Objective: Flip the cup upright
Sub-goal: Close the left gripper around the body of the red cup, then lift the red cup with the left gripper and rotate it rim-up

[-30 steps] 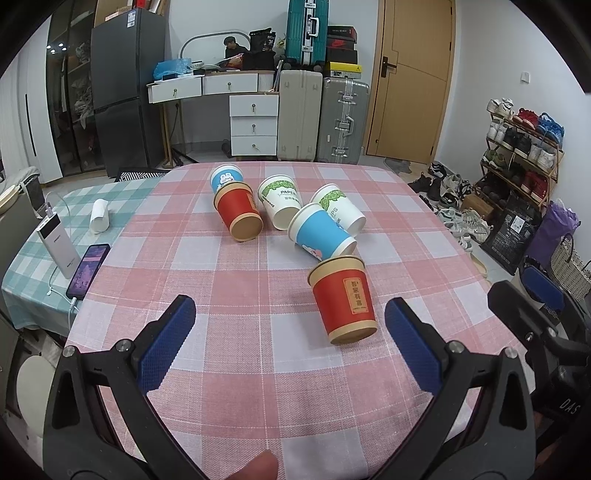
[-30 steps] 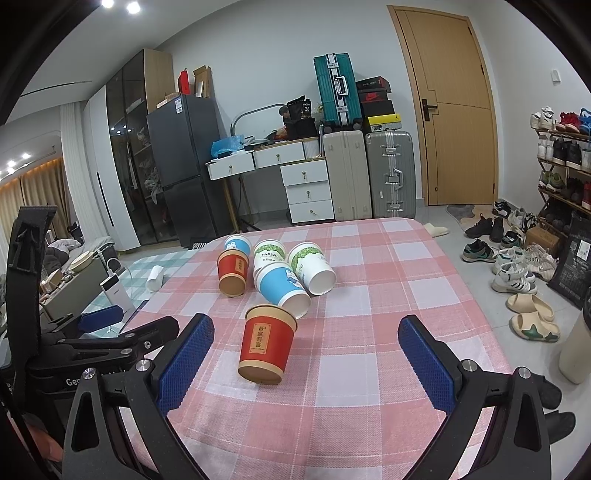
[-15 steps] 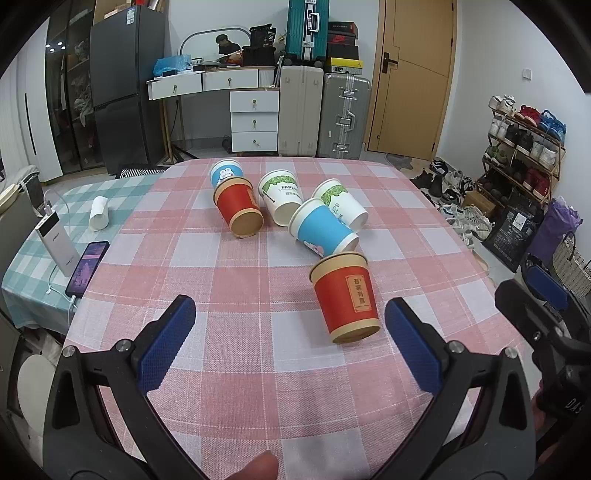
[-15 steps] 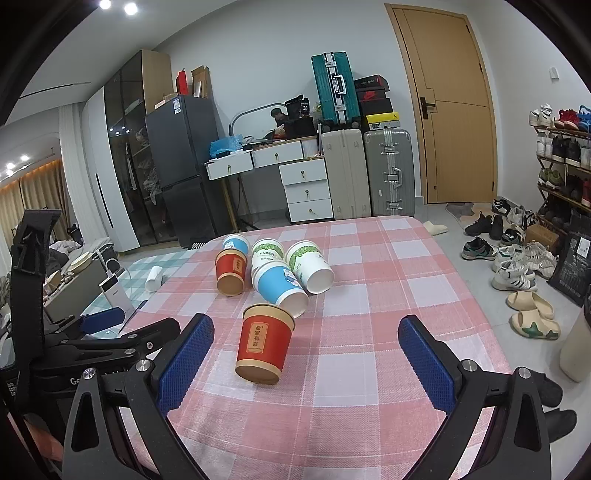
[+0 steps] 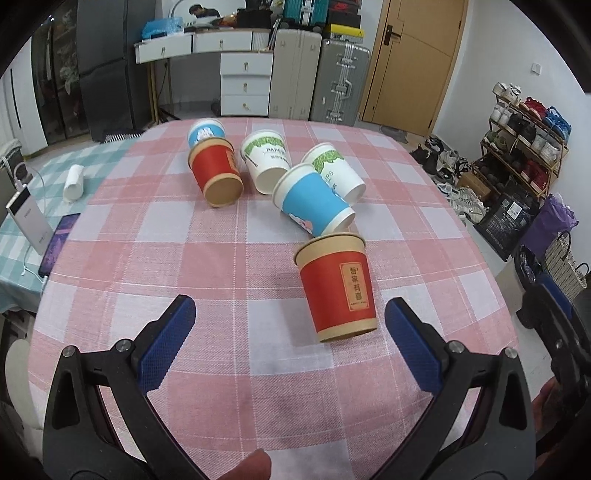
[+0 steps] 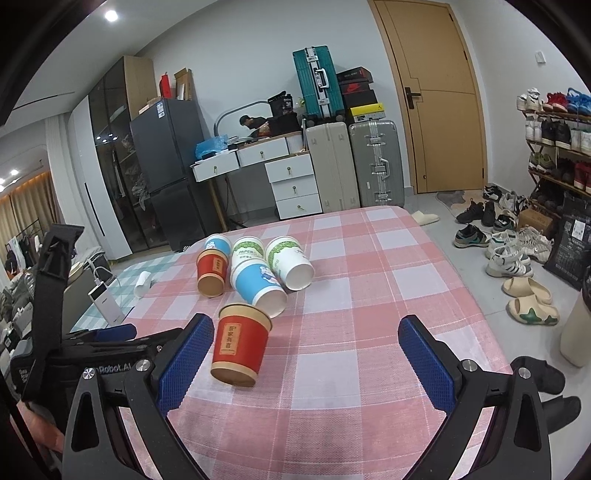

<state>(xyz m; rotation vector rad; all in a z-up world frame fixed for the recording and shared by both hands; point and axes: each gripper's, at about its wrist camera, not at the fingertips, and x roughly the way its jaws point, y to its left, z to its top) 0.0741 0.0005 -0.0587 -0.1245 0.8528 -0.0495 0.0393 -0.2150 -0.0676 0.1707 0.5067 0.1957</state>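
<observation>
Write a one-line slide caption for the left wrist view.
Open left hand-held gripper hovers near the closest red paper cup, one of six cups lying tipped on the pink checked tablecloth.

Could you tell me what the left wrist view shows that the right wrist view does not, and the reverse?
Only the left wrist view shows the phone on the green-checked side table, left of the cups.

Only the right wrist view shows the sandals on the floor, the ceiling lights, and the left tool's black body seen from the side.

Both show the near red cup lying tipped on the pink checked tablecloth, five more fallen cups behind it, the power bank, suitcases and door. Each view's own tool is open.
</observation>
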